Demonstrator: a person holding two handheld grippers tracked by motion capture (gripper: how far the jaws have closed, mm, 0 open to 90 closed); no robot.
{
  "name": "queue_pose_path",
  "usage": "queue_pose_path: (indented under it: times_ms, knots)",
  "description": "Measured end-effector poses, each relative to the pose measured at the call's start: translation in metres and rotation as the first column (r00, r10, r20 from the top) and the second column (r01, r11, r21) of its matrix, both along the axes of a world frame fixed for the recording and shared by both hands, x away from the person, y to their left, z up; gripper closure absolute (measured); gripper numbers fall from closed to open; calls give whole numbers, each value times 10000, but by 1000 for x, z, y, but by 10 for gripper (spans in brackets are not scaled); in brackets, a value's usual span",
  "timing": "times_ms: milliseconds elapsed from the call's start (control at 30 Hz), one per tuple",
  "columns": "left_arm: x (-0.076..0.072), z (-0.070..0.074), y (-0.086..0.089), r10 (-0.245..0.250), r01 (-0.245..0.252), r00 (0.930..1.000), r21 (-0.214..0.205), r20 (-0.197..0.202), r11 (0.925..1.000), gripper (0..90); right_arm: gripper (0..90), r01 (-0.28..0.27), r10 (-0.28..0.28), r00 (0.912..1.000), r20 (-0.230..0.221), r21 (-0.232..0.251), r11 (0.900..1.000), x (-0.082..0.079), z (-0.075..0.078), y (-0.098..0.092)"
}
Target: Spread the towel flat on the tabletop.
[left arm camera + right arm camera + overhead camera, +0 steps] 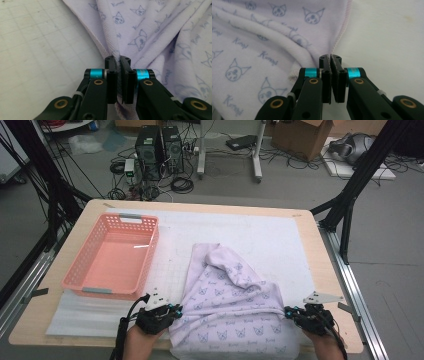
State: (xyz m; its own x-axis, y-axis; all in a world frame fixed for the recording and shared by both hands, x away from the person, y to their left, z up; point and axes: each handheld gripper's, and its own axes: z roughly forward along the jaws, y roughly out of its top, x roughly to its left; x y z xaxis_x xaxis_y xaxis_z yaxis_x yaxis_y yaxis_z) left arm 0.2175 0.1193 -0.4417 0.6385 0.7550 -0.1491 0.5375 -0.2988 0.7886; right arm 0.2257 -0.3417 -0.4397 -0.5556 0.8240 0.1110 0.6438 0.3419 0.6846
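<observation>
Both grippers, left gripper (172,310) and right gripper (290,312), pinch the lilac cat-print cloth (230,305); pink slotted plastic basket (145,262) sits empty alongside.

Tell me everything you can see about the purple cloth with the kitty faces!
The cloth is pale lilac, soft and fuzzy like a towel, printed with small blue cat faces and little words. It lies rumpled on the white mat, near the table's front edge, with deep folds and one part bunched up toward the back. Its edge has a fine stitched hem. The left gripper pinches its left edge and the right gripper pinches its right edge, both shut tight on the fabric.
</observation>
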Motion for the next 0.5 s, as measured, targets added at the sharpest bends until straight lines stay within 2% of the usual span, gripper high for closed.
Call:
queue_pose_path:
  times_ms: [67, 133, 200, 300, 400, 433, 467, 500]
  knots:
    - [-3, -1, 5, -19, 18, 10000, -129, -80, 9999, 842, 874, -335, 335, 9994, -9, -35, 9994, -2, 0, 6]
    - [-2, -3, 7, -2, -2, 9999, -287, -149, 9996, 784, 876, -457, 458, 9989, 31, -227, 9987, -6, 1, 6]
    - [2, -4, 6, 112, -123, 9997, -507, -211, 9986, 732, 876, -365, 366, 9993, 24, -346, 9987, -14, 2, 0]
    - [10, -2, 3, 191, -197, 9998, -800, -80, 9966, 675, 878, -156, 159, 9998, 76, -396, 9991, -29, 4, -14]
    - [22, 0, 0, 307, -302, 9995, -956, 39, 9950, 580, 877, -81, 84, 9999, 77, -433, 9990, -45, 6, -25]
    - [26, 0, -2, 395, -397, 9992, -1050, -33, 9937, 553, 872, -93, 97, 9999, 78, -432, 9990, -47, 6, -26]
    - [30, -1, -3, 423, -433, 9990, -1149, -111, 9924, 541, 857, -57, 61, 9999, 103, -402, 9992, -49, 7, -27]
    - [34, -3, -5, 443, -460, 9989, -1135, -175, 9925, 528, 806, -3, 10, 9998, 194, -337, 9994, -49, 8, -27]
